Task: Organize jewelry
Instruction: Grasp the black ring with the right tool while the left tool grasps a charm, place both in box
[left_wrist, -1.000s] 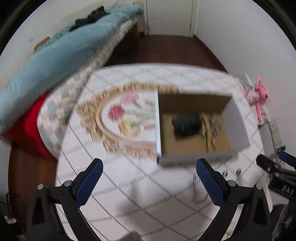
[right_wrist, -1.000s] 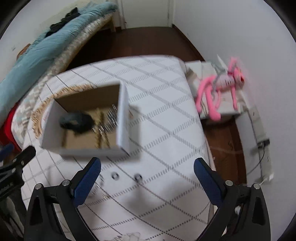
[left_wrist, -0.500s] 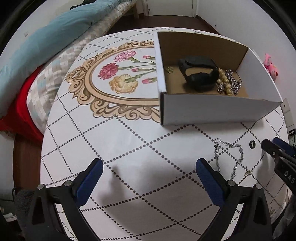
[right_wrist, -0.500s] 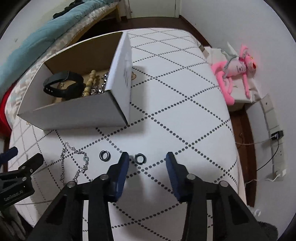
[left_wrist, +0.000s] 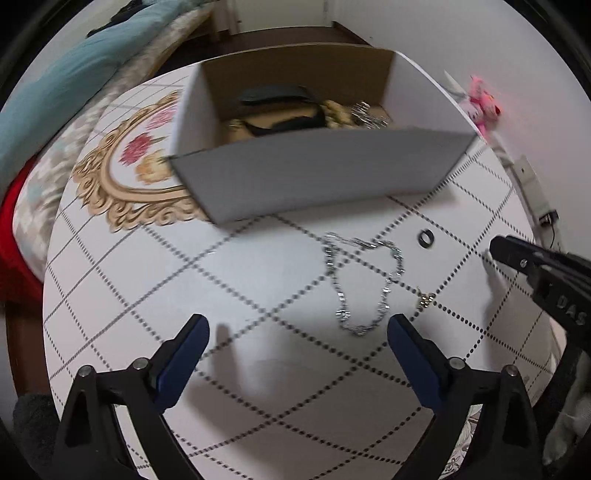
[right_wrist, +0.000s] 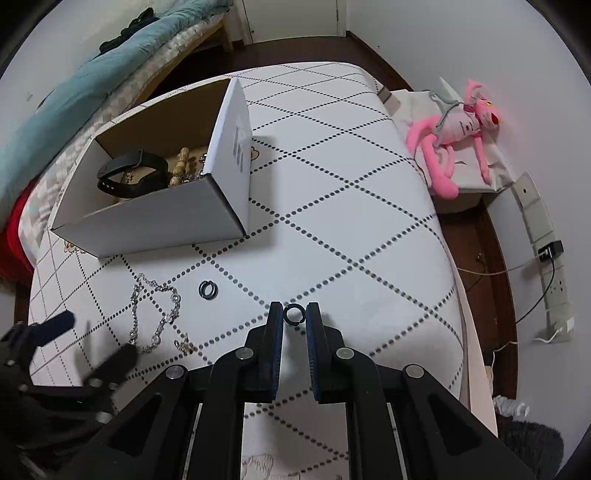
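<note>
A white cardboard box (left_wrist: 314, 177) (right_wrist: 155, 218) stands on the table and holds a black band (right_wrist: 129, 175), beads and chains. A silver chain (left_wrist: 362, 280) (right_wrist: 155, 314) lies on the cloth before it, with a small gold piece (left_wrist: 426, 300) beside it. Two dark rings lie near: one (right_wrist: 208, 289) (left_wrist: 424, 238) loose, the other (right_wrist: 294, 314) between my right gripper's (right_wrist: 294, 314) fingertips, which are closed on it. My left gripper (left_wrist: 295, 339) is open and empty, just short of the chain.
The round table has a white dotted-diamond cloth (right_wrist: 351, 229) with a floral medallion (left_wrist: 122, 173). A bed with a blue quilt (right_wrist: 74, 85) is at the far left. A pink plush toy (right_wrist: 454, 133) and a power strip (right_wrist: 546, 251) lie right of the table.
Both grippers have come down and forward toward the table. My right gripper has closed from wide open onto a dark ring. My left gripper has moved right, nearer the chain.
</note>
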